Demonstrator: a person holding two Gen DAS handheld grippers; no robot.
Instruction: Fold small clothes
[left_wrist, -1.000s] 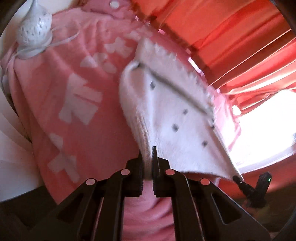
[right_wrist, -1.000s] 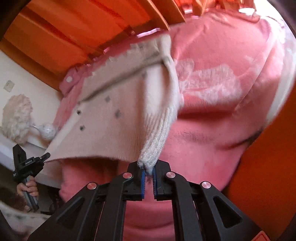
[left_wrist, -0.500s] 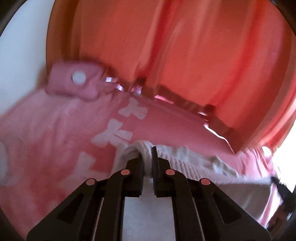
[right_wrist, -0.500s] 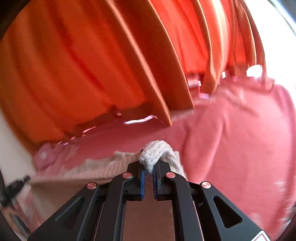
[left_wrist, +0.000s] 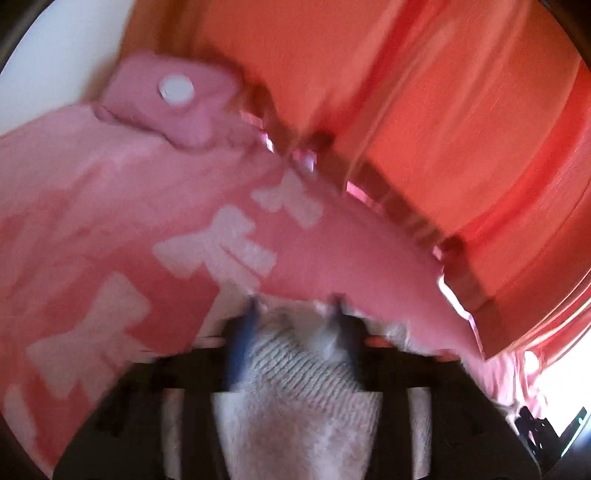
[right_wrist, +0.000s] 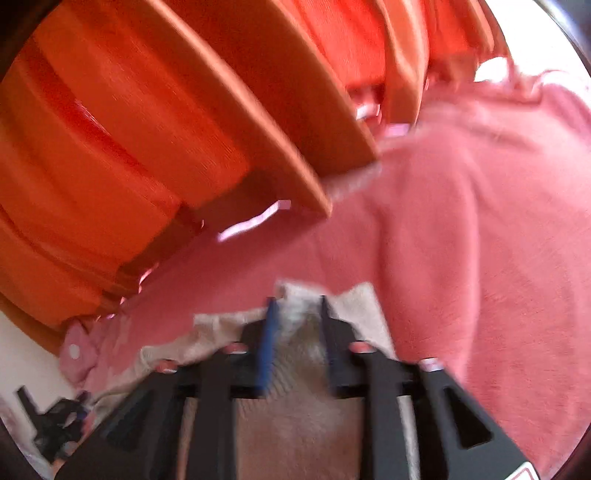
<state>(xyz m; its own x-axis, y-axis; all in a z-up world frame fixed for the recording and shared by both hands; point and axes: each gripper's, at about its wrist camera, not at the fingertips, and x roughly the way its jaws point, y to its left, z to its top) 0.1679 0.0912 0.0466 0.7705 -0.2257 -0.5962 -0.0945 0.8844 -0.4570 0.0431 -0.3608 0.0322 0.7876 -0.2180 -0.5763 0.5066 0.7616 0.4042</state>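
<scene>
A small white knitted garment (left_wrist: 303, 373) with a ribbed cuff lies on a pink blanket (left_wrist: 110, 221) with white bow shapes. My left gripper (left_wrist: 295, 306) is open, its fingers spread on either side of the cuff. In the right wrist view the garment (right_wrist: 295, 350) lies under my right gripper (right_wrist: 297, 302), which is open too, fingers either side of the other cuff. Both views are motion-blurred. Most of the garment is hidden under the grippers.
Orange curtains (left_wrist: 424, 110) hang behind the bed, also in the right wrist view (right_wrist: 147, 129). A pink pillow with a white button (left_wrist: 173, 92) lies at the far left edge. The other gripper shows at the lower right (left_wrist: 535, 428) and the lower left (right_wrist: 55, 424).
Both grippers carried the garment's cuffs forward and down onto the blanket, folding it over. Both jaws, shut on the cuffs before, have now opened.
</scene>
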